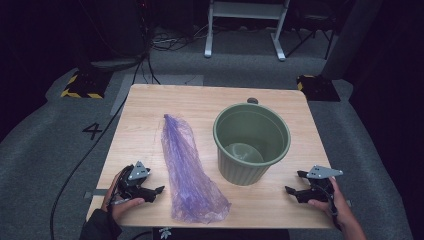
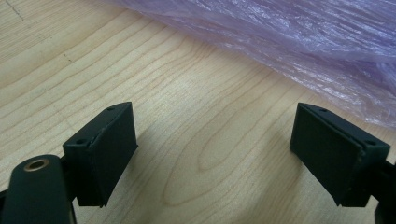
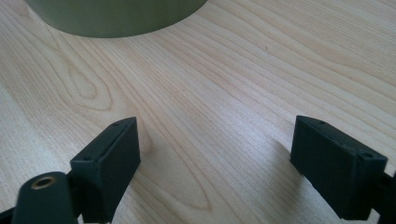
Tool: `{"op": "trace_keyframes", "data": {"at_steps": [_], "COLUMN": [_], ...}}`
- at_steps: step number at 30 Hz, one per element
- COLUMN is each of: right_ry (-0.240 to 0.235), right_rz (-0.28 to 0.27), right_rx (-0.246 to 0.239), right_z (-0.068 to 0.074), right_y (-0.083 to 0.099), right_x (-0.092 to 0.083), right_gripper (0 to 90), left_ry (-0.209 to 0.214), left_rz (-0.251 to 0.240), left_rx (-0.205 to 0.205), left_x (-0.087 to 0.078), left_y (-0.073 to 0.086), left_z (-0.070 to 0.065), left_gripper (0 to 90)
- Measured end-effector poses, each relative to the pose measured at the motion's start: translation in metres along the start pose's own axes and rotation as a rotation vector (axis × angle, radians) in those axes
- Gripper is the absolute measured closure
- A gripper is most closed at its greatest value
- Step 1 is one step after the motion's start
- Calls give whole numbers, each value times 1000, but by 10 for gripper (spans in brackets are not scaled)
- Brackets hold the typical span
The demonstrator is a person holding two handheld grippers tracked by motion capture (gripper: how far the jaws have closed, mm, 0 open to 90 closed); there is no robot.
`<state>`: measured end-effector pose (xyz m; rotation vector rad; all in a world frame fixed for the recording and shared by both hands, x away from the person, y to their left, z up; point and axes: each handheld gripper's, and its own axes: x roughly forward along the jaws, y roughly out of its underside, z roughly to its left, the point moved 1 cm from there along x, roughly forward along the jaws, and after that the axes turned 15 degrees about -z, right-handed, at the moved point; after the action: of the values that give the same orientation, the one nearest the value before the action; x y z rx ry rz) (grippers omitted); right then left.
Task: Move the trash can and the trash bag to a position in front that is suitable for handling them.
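So on the far left you've got the left gripper [image 1: 159, 191] sitting low on the wooden table [image 1: 145, 107], jaws spread wide with nothing between them, just bare wood grain in the gap. In the left gripper view the purple plastic bag [image 2: 299, 42] lies just ahead of the jaws and off toward the right-hand one, close to it, not touching as far as I can see. From above, the bag [image 1: 187, 170] is a long crumpled strip, narrow at the far end and fat at the near end.

Next over is the green bin [image 1: 251, 142], standing upright. In the right gripper view its base [image 3: 116, 16] sits ahead of the left-hand jaw, well apart from it.

Far right, the right gripper [image 1: 292, 190] rests near the table edge, jaws wide apart too, holding nothing.
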<state>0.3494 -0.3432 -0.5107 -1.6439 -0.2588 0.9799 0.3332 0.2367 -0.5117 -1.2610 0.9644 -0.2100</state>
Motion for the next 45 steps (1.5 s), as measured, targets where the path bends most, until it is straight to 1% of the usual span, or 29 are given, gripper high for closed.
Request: {"op": "trace_keyframes", "data": {"at_steps": [9,10,14,15,16,17,19,21,23,24,25,26,27,28,29,30,31,32,33,34,38,42,45], "right_ry": [1,4,12,15,7,7,-12,-14,-29,-32,-32,-32,-32,-47,-47,-52,-52,-37,-37,-30,-29,-12,-6], "right_rz": [0,1,0,1,-4,-4,-23,-47,-60,-74,-74,-84,-84,-98,-98,-92,-92,-84,-84,-86,-98,-114,-113], "right_rx": [-1,0,4,8,11,11,12,-3,-16,-42,-42,-62,-62,-60,-60,-69,-69,-93,-93,-106,-99,-81,-87], "right_z": [0,0,1,2,5,5,9,16,22,31,31,40,40,47,47,55,55,62,62,68,71,72,71], "right_y": [0,0,0,0,-1,-1,-5,-11,-17,-22,-22,-26,-26,-28,-28,-30,-30,-31,-31,-32,-34,-38,-41], "right_x": [0,0,0,0,0,0,1,5,9,15,15,21,21,27,27,34,34,40,40,45,51,56,58], "right_gripper": [153,151,154,168,196,196,200,206,205,202,202,202,202,201,201,201,201,205,205,205,205,203,201], "left_ry": [-25,-35,-41,-43,-36,-36,-34,-32,-29,-28,-28,-28,-28,-29,-29,-28,-28,-28,-28,-28,-28,-30,-29], "left_rz": [4,6,5,9,2,2,2,4,7,6,6,6,6,6,6,6,6,6,6,6,6,5,4], "left_rx": [-4,-8,-11,-11,-14,-14,-13,-12,-9,-8,-8,-8,-8,-8,-8,-8,-8,-8,-8,-8,-8,-8,-10], "left_x": [2,2,4,4,5,5,6,6,7,7,7,7,7,7,7,7,7,7,7,7,7,7,8], "left_y": [-1,-1,-2,-2,-2,-2,-3,-3,-3,-3,-3,-3,-3,-3,-3,-3,-3,-3,-3,-3,-3,-4,-4], "left_z": [-2,-3,-5,-5,-7,-7,-8,-8,-7,-7,-7,-7,-7,-7,-7,-7,-7,-7,-7,-7,-7,-8,-8], "left_gripper": [115,112,111,107,107,107,107,105,104,104,104,104,104,104,104,104,104,104,104,104,104,104,104]}}
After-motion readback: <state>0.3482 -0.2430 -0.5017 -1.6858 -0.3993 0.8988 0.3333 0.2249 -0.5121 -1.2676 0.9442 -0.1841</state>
